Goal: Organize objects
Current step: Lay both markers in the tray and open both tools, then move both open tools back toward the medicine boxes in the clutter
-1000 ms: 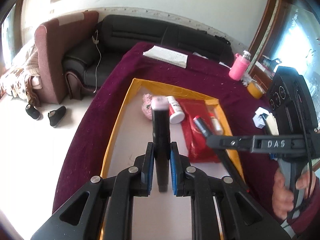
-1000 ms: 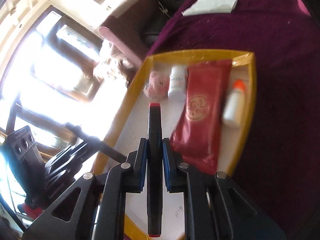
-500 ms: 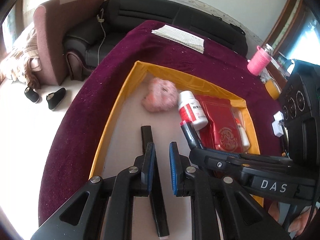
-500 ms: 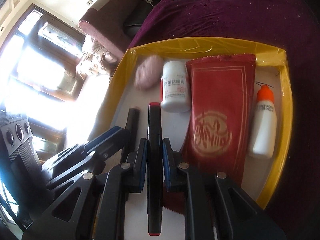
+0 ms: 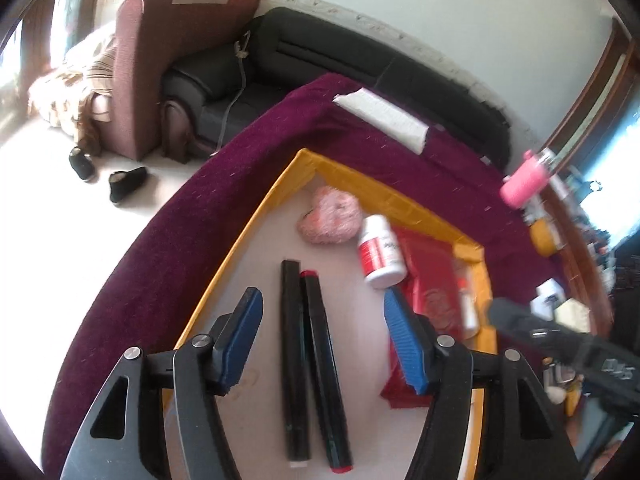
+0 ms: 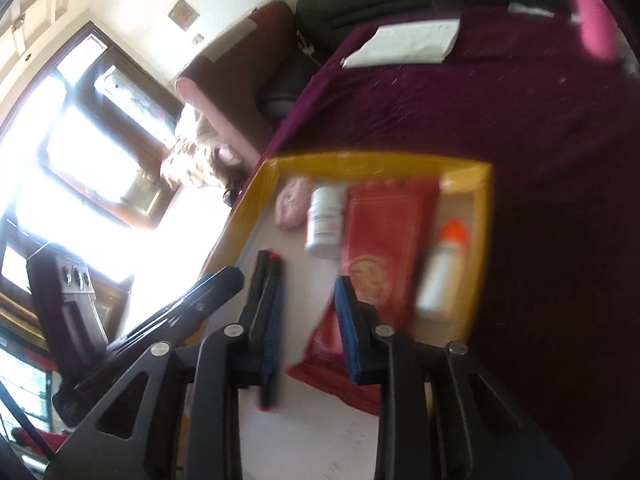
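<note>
Two black markers lie side by side in the yellow-rimmed tray (image 5: 256, 216): a plain black one (image 5: 292, 360) and a red-capped one (image 5: 322, 364). My left gripper (image 5: 322, 316) is open and empty above them. My right gripper (image 6: 308, 316) is open and empty; the markers (image 6: 268, 276) lie by its left finger. The tray also holds a pink puff (image 5: 330, 216), a white bottle (image 5: 378, 252), a red packet (image 6: 384, 244) and an orange-capped bottle (image 6: 440, 272).
The tray sits on a purple tablecloth (image 5: 224, 208). A white paper pad (image 5: 380, 116) lies at the far edge, a pink bottle (image 5: 524, 180) at the right. A sofa (image 5: 320, 64) and armchair (image 5: 160, 72) stand beyond.
Both grippers have let go of their markers, opened wide and pulled back. The two markers now lie side by side in the tray.
</note>
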Available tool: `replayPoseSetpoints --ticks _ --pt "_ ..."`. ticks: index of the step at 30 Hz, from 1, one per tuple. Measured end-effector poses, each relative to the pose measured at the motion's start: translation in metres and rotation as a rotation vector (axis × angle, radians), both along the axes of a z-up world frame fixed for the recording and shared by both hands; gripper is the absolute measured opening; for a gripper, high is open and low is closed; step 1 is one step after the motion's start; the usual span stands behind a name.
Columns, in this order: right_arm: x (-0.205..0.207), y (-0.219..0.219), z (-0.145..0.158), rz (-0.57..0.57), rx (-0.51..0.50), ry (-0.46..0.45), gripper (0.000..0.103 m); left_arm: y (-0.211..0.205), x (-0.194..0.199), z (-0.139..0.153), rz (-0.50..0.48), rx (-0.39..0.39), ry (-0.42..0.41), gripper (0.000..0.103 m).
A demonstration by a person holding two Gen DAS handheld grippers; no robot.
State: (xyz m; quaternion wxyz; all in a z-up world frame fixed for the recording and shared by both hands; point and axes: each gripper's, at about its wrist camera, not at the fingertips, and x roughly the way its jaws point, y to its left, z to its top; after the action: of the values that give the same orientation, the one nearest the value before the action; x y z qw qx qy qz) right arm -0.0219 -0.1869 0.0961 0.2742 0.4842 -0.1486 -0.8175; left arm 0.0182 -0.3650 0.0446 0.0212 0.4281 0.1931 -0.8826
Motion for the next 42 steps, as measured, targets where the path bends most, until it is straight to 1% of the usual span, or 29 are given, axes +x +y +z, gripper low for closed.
replayPoseSetpoints --ticks 3,4,5,6,7,8,10,12,15,17,18,19,20,21,22,23,26,29,32,34,35,38,40,42 --pt "0.016 0.034 0.012 -0.029 -0.005 0.04 0.027 0.003 0.006 -0.001 -0.006 0.023 -0.052 0.057" --pt "0.02 0.041 0.015 -0.036 0.001 0.053 0.027 0.003 0.009 -0.001 -0.001 0.033 -0.059 0.057" --pt "0.028 0.06 0.017 -0.047 0.009 0.069 0.027 0.003 0.013 -0.002 -0.001 0.043 -0.061 0.057" --pt "0.035 0.078 0.019 -0.062 0.016 0.085 0.027 0.005 0.019 -0.001 -0.004 0.057 -0.055 0.057" --pt "0.041 0.092 0.021 -0.084 0.022 0.103 0.03 0.01 0.023 0.001 -0.01 0.065 -0.041 0.057" --pt "0.042 0.103 0.021 -0.104 0.026 0.115 0.035 0.016 0.027 0.004 -0.022 0.071 -0.015 0.057" --pt "0.05 0.13 0.023 -0.151 0.027 0.138 0.038 0.029 0.03 0.012 -0.042 0.054 0.024 0.058" --pt "0.058 0.149 0.023 -0.183 0.022 0.149 0.038 0.054 0.029 0.02 -0.079 0.018 0.051 0.059" --pt "0.071 0.182 0.026 -0.248 0.017 0.184 0.038 0.09 0.026 0.031 -0.148 0.012 0.052 0.059" --pt "0.086 0.216 0.033 -0.304 0.024 0.213 0.039 0.118 0.028 0.04 -0.21 0.008 0.06 0.058" --pt "0.091 0.232 0.035 -0.333 0.035 0.224 0.04 0.132 0.03 0.045 -0.239 0.0 0.066 0.058" --pt "0.097 0.249 0.036 -0.369 0.052 0.235 0.045 0.144 0.032 0.05 -0.263 -0.009 0.072 0.059" --pt "0.101 0.263 0.037 -0.399 0.069 0.242 0.047 0.156 0.034 0.053 -0.281 -0.017 0.075 0.063" --pt "0.103 0.276 0.036 -0.433 0.087 0.246 0.049 0.174 0.038 0.056 -0.31 -0.028 0.078 0.07" --pt "0.104 0.291 0.035 -0.469 0.104 0.246 0.049 0.186 0.041 0.057 -0.332 -0.034 0.079 0.073" --pt "0.105 0.302 0.034 -0.49 0.114 0.24 0.049 0.199 0.045 0.057 -0.358 -0.036 0.081 0.075" --pt "0.105 0.335 0.034 -0.535 0.129 0.223 0.049 0.23 0.052 0.048 -0.416 -0.036 0.073 0.075" --pt "0.099 0.346 0.037 -0.534 0.115 0.216 0.049 0.248 0.056 0.033 -0.421 -0.042 0.042 0.075" --pt "0.094 0.339 0.035 -0.484 0.061 0.202 0.049 0.256 0.058 0.016 -0.432 -0.034 0.002 0.075" --pt "0.089 0.334 0.031 -0.467 0.052 0.184 0.049 0.257 0.062 0.011 -0.431 -0.033 -0.003 0.075" --pt "0.088 0.332 0.03 -0.471 0.067 0.183 0.049 0.256 0.063 0.009 -0.426 -0.037 0.0 0.075" --pt "0.066 0.335 0.032 -0.519 0.151 0.203 0.049 0.249 0.067 0.01 -0.402 -0.042 0.012 0.075" --pt "0.04 0.34 0.031 -0.541 0.187 0.179 0.049 0.243 0.07 0.009 -0.384 -0.024 0.017 0.075" --pt "0.01 0.342 0.023 -0.542 0.187 0.127 0.049 0.234 0.072 0.01 -0.367 0.001 0.023 0.075"
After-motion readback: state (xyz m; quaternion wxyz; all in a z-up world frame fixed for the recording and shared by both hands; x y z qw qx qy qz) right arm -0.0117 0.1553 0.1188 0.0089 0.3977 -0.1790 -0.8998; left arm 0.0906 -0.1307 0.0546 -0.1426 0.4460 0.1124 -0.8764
